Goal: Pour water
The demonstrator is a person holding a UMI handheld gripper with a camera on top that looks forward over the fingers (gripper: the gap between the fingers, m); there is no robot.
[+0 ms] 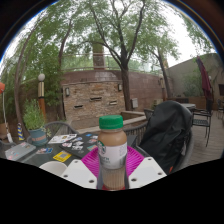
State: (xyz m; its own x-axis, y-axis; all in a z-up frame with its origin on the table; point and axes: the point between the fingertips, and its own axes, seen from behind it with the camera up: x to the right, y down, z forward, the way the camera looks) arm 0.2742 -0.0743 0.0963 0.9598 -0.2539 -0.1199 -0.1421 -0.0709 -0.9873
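Both pads (92,158) gripping upright bottle (112,152), claw (112,170) level

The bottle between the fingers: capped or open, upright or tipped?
Capped and upright. The bottle wears its green cap and stands vertically, held by the gripper between its pink pads.

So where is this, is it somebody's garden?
Probably a backyard patio: tall leafy trees overhead, a brick outdoor fireplace, and black metal chairs. The gripper is shut on a green-capped plastic bottle.
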